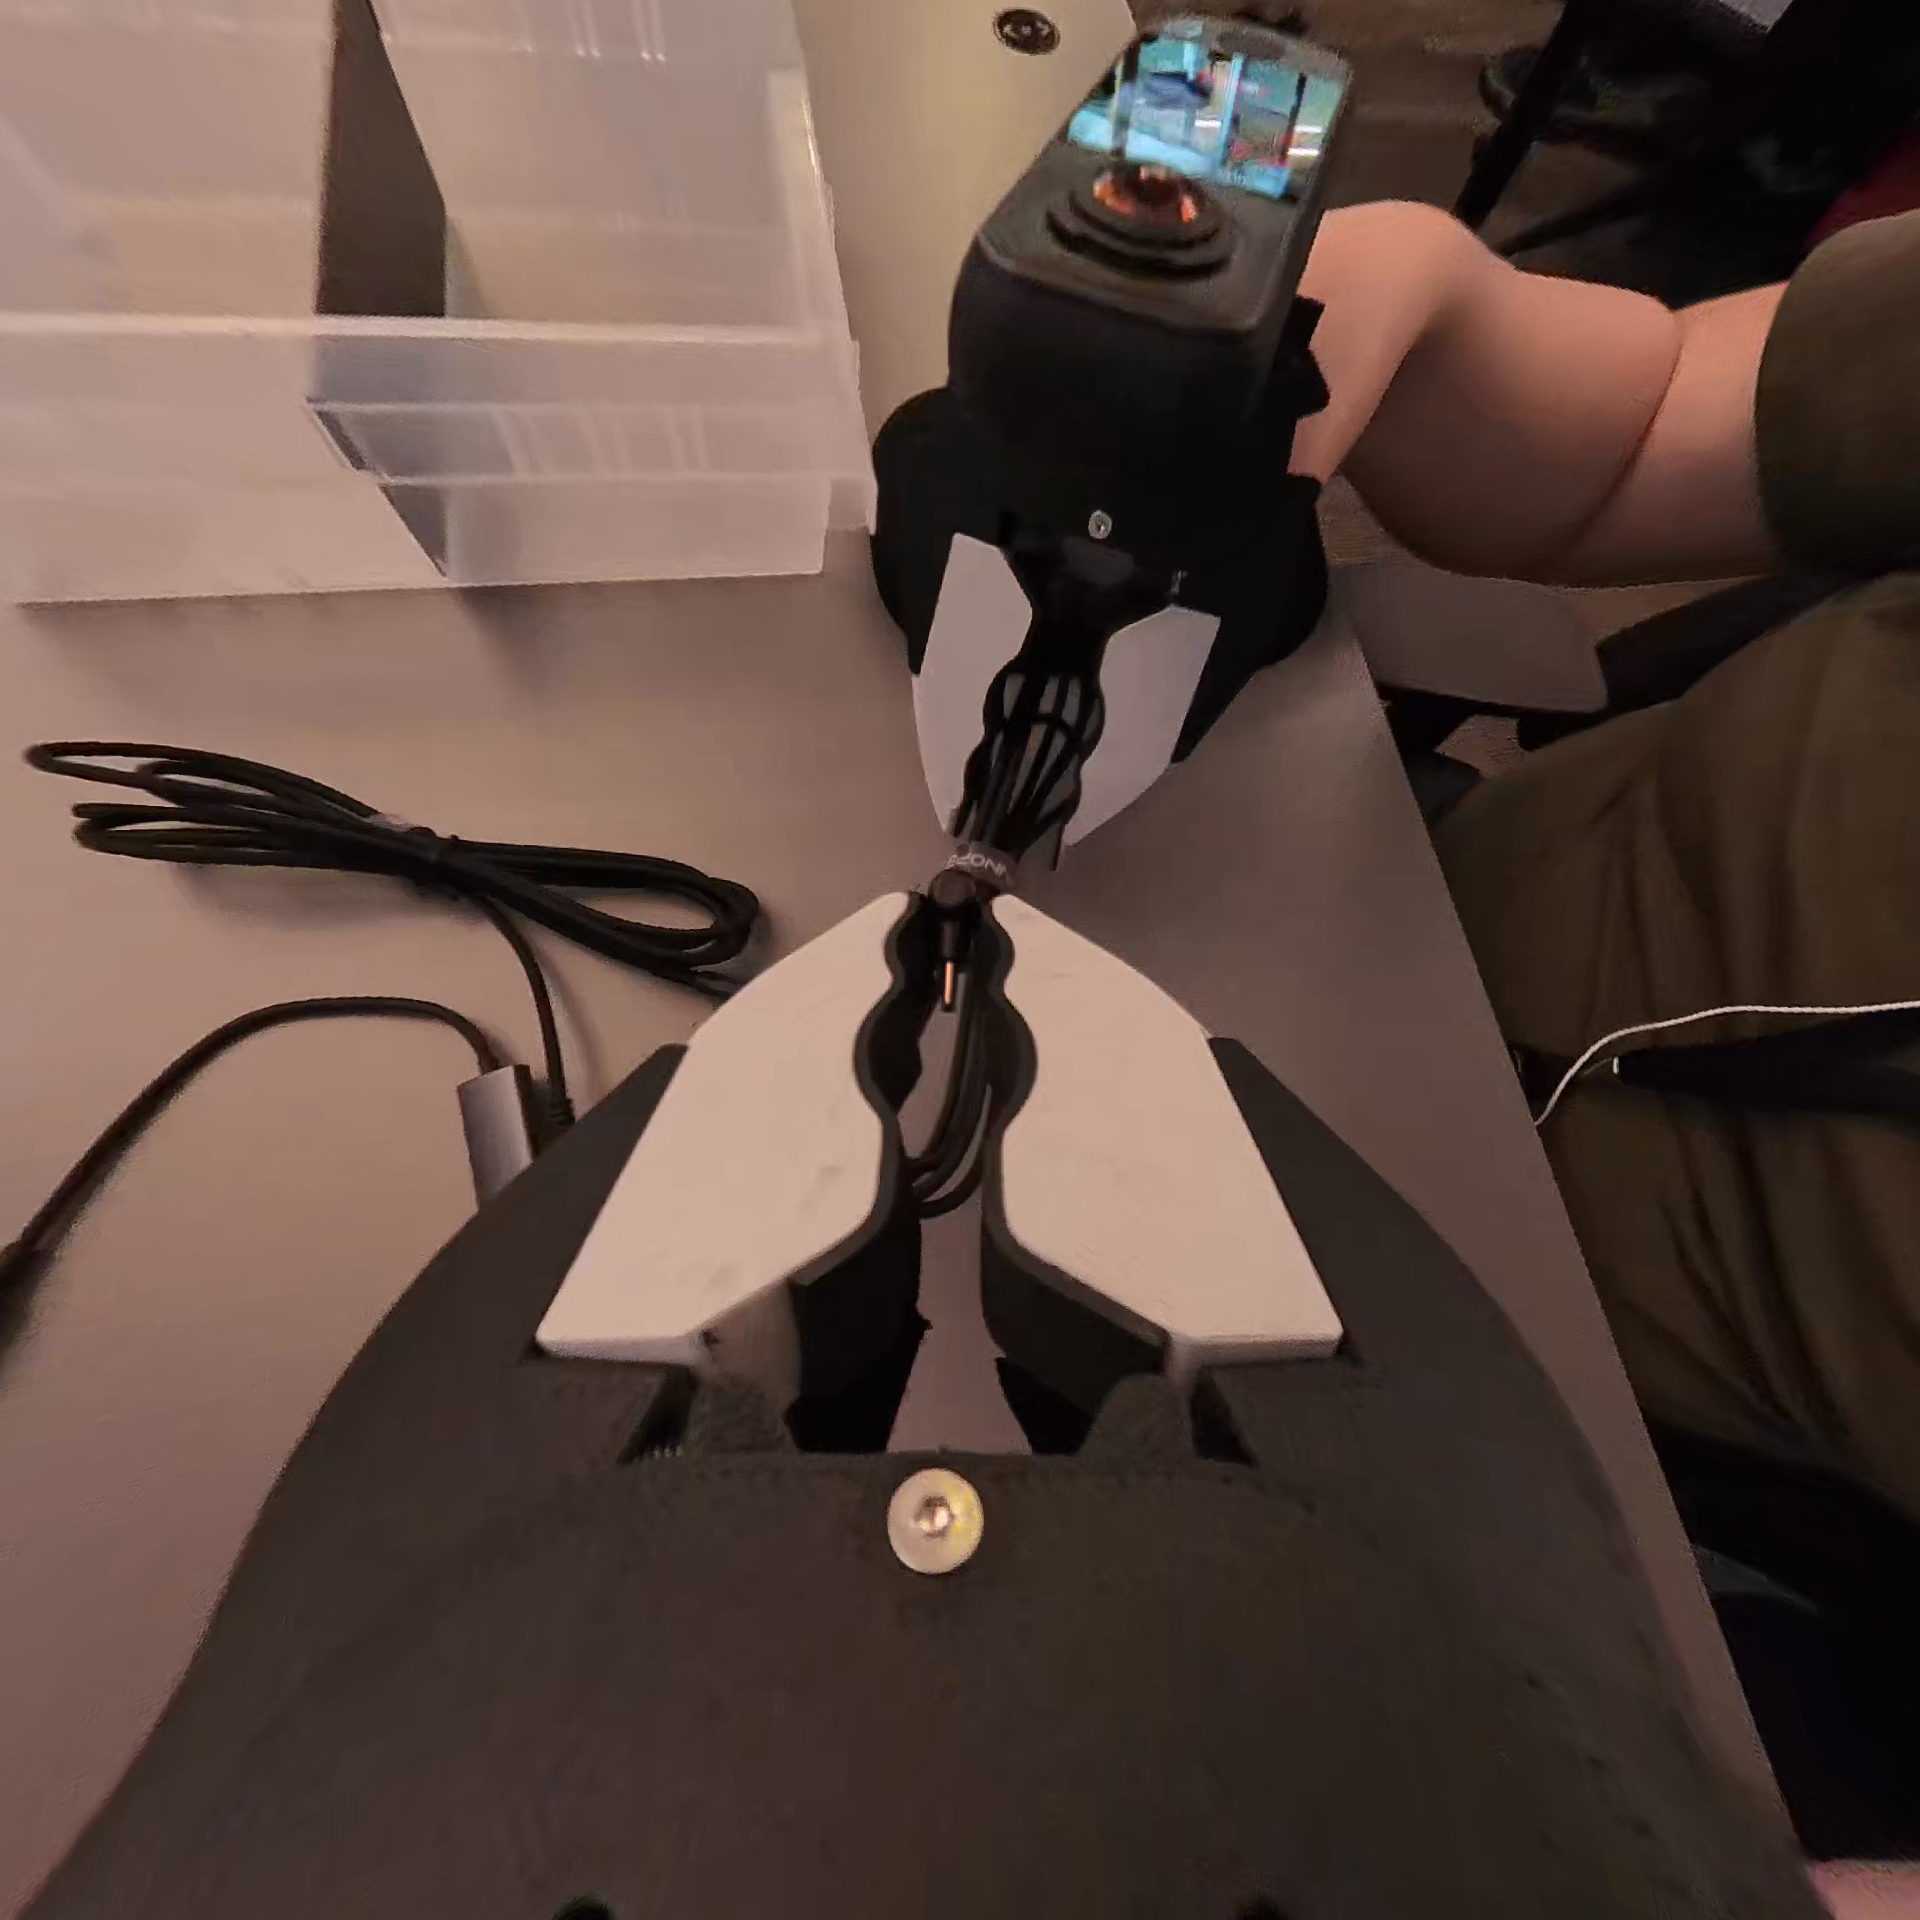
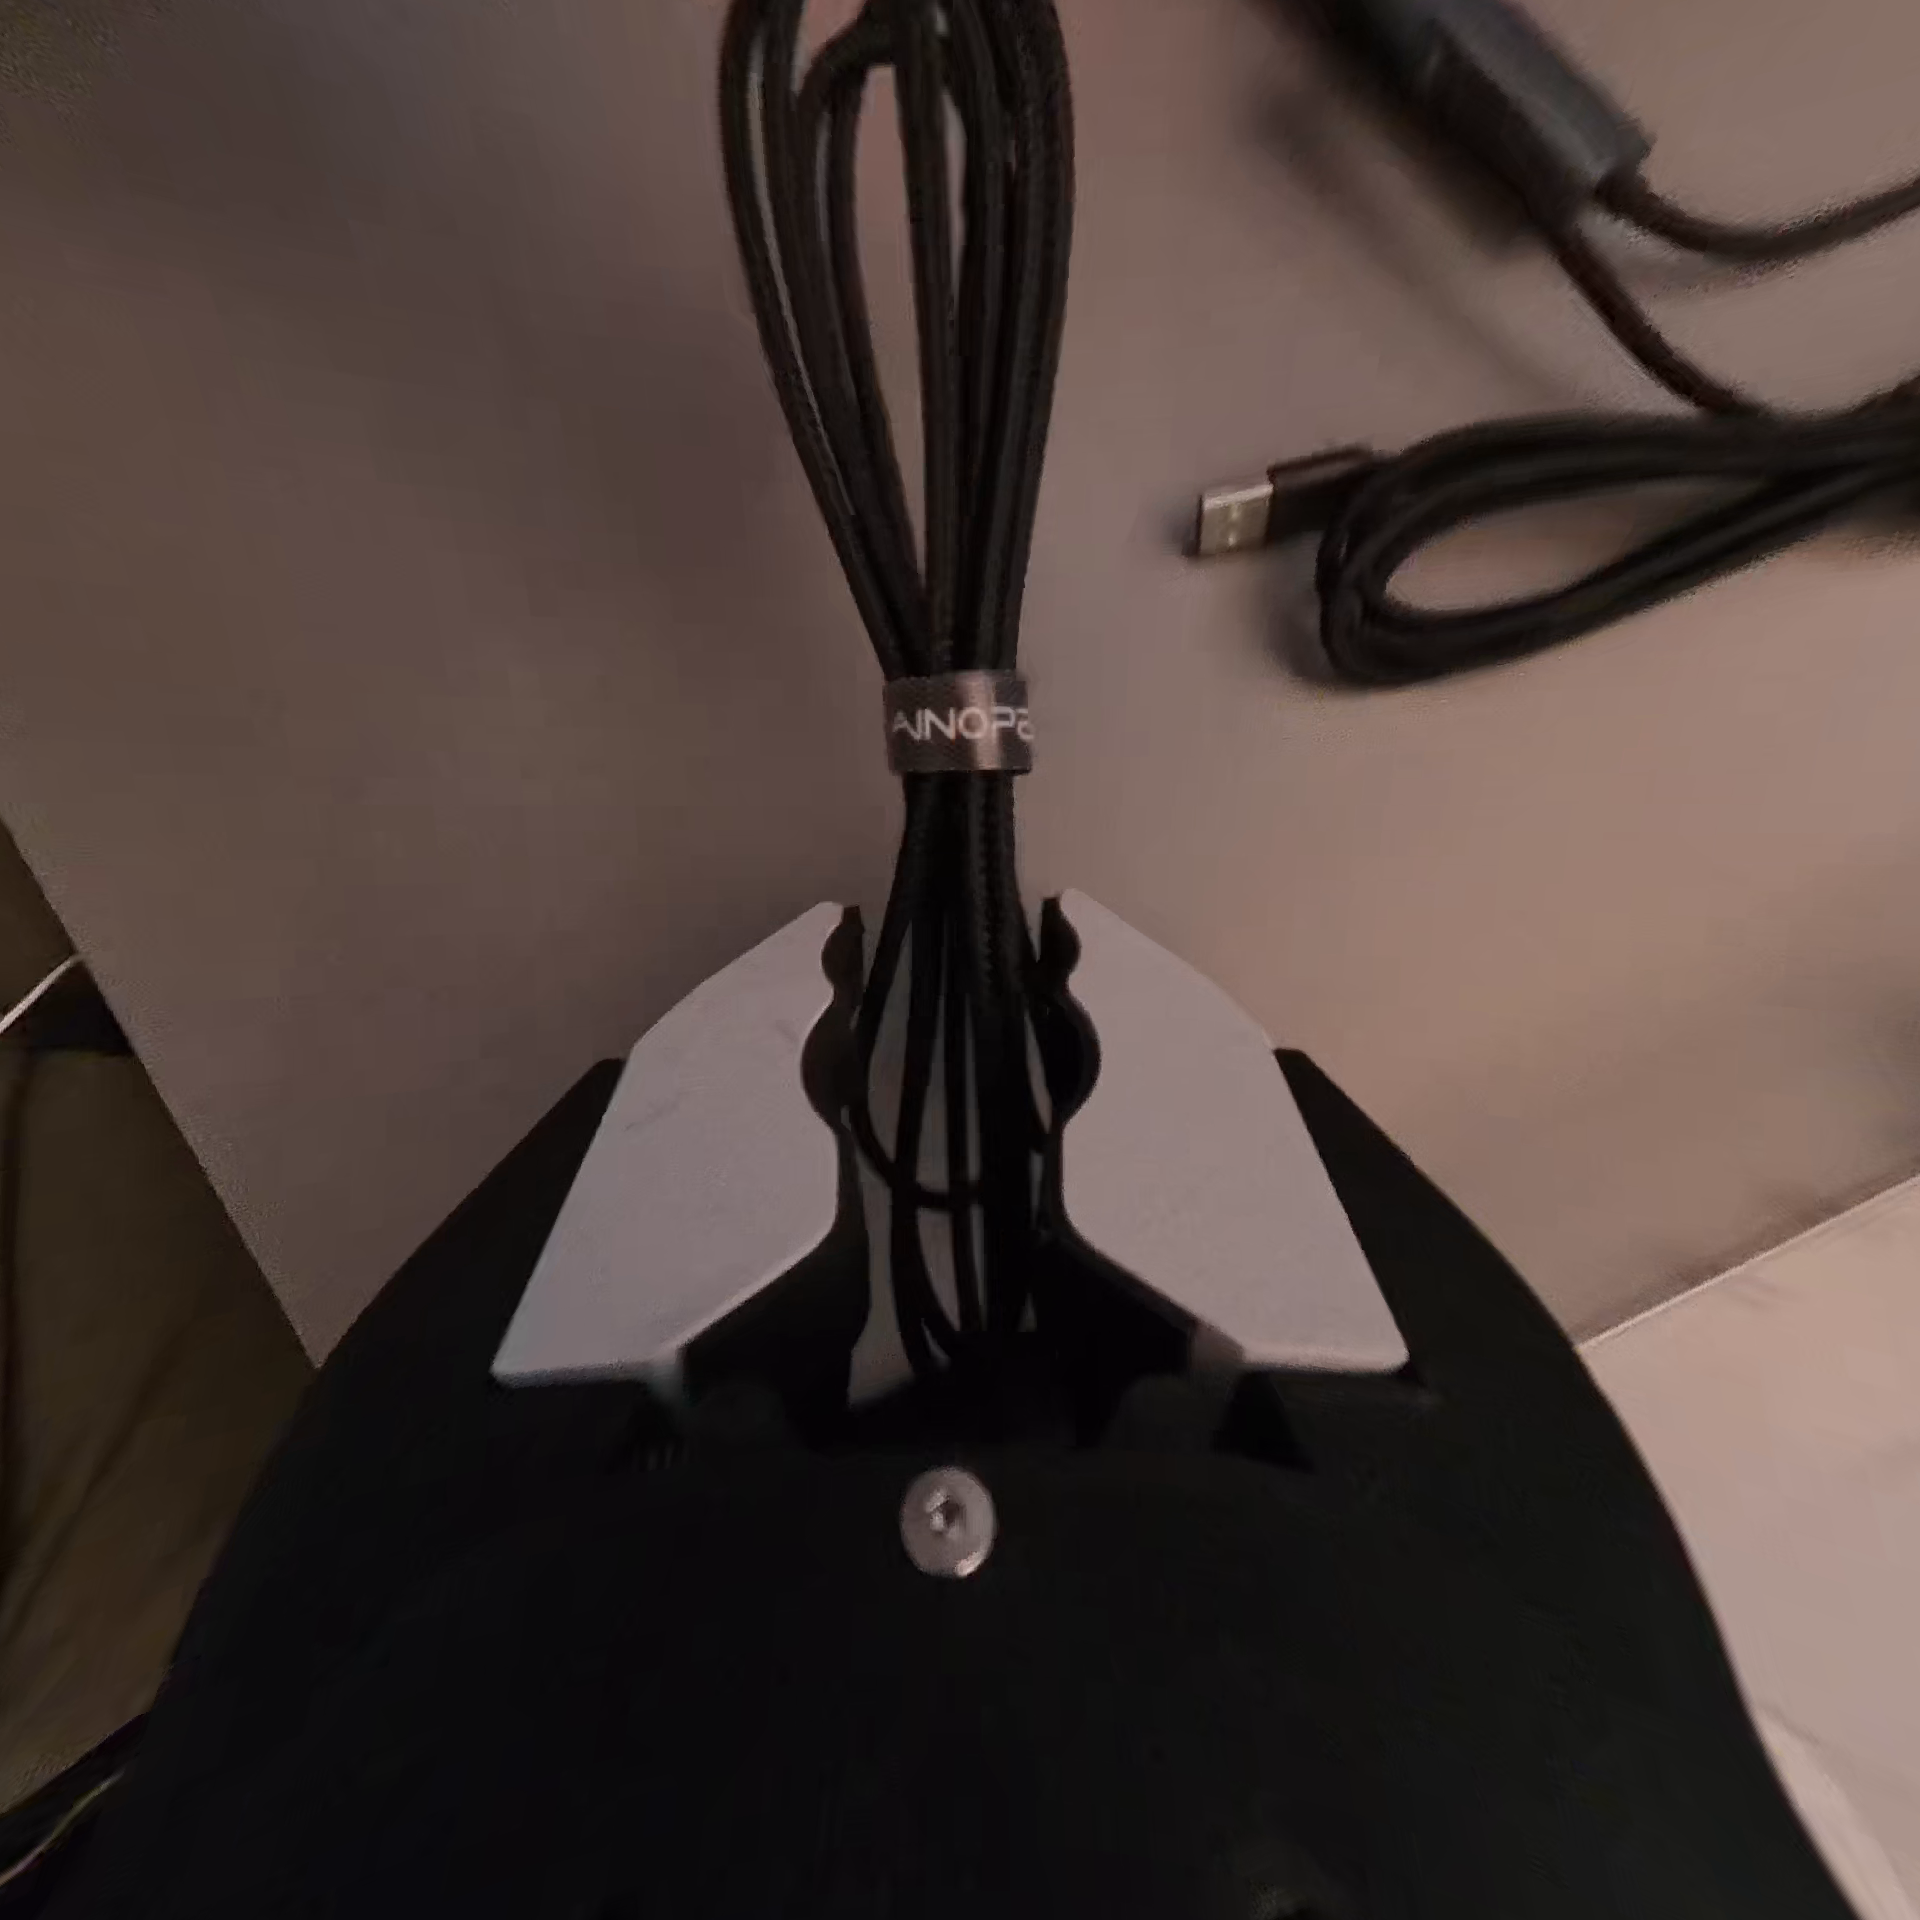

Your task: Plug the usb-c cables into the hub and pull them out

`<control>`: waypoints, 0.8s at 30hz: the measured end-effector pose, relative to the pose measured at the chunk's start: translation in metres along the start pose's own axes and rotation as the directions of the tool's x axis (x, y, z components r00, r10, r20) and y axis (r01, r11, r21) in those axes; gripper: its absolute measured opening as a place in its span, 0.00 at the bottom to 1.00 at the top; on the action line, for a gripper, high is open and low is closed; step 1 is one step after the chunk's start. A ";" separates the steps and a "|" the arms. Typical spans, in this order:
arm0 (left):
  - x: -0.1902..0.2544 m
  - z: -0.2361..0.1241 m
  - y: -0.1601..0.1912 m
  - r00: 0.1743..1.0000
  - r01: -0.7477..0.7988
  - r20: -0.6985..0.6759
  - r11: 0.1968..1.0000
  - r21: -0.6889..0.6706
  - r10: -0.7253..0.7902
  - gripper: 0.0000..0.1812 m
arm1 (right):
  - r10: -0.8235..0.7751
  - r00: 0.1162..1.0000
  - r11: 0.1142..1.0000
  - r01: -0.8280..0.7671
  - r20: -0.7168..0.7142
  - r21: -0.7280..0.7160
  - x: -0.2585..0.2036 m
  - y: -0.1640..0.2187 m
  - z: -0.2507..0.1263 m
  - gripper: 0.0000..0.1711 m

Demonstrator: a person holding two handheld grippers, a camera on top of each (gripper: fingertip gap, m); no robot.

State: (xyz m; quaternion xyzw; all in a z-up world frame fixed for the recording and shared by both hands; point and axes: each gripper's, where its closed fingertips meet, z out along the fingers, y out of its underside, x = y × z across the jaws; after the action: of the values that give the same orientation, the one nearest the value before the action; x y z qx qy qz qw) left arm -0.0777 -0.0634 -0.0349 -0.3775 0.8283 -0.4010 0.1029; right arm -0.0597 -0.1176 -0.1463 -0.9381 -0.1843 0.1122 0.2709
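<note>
A bundled black braided cable (image 2: 951, 520), bound by a grey strap (image 2: 954, 727), is clamped above the table (image 2: 364, 468) by the closed right gripper (image 2: 951, 914); its plug end (image 1: 948, 971) is pinched by the closed left gripper (image 1: 951, 909).

Braided matt black cable bundle (image 2: 914, 436) (woven strap (image 2: 954, 727)), translucent plastic bin (image 1: 582, 312), smooth table (image 1: 312, 644)

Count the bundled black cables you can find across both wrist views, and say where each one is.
2. One strapped bundle is clamped between the left gripper and the right gripper. A second bundle lies on the table. Others may be hidden.
</note>
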 end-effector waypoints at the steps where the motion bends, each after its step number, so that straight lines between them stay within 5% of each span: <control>1: -0.002 0.005 0.002 1.000 0.002 -0.003 1.000 -0.007 -0.002 0.04 | 0.022 1.000 1.000 -0.022 0.005 0.005 0.001 0.001 -0.002 0.21; 5: -0.011 0.013 0.009 1.000 0.004 0.027 1.000 -0.028 -0.003 0.04 | 0.073 0.997 0.991 -0.070 -0.024 0.115 0.009 -0.019 -0.031 0.25; 10: -0.015 0.013 0.008 0.999 0.016 0.033 1.000 -0.006 -0.016 0.04 | -0.193 0.978 0.851 0.207 -0.077 0.483 -0.002 -0.099 -0.058 0.23; 13: -0.017 0.014 0.009 0.999 0.026 0.033 1.000 -0.005 -0.026 0.04 | -0.220 0.974 0.900 0.224 -0.054 0.374 0.012 -0.103 -0.032 0.22; 18: -0.022 0.013 0.010 0.998 0.033 0.062 0.999 -0.001 -0.032 0.04 | -0.177 0.974 0.899 0.102 0.140 0.426 0.010 -0.112 -0.022 0.09; 24: -0.052 -0.026 0.026 0.970 0.021 0.244 0.997 -0.070 -0.003 0.09 | -0.165 0.982 0.895 0.112 0.087 0.431 0.017 -0.103 -0.011 0.04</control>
State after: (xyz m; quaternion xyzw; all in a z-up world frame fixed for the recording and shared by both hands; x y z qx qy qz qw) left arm -0.0684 -0.0012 -0.0434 -0.4324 0.8209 -0.3223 0.1877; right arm -0.0699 -0.0344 -0.0824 -0.8326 -0.2378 0.1869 0.4641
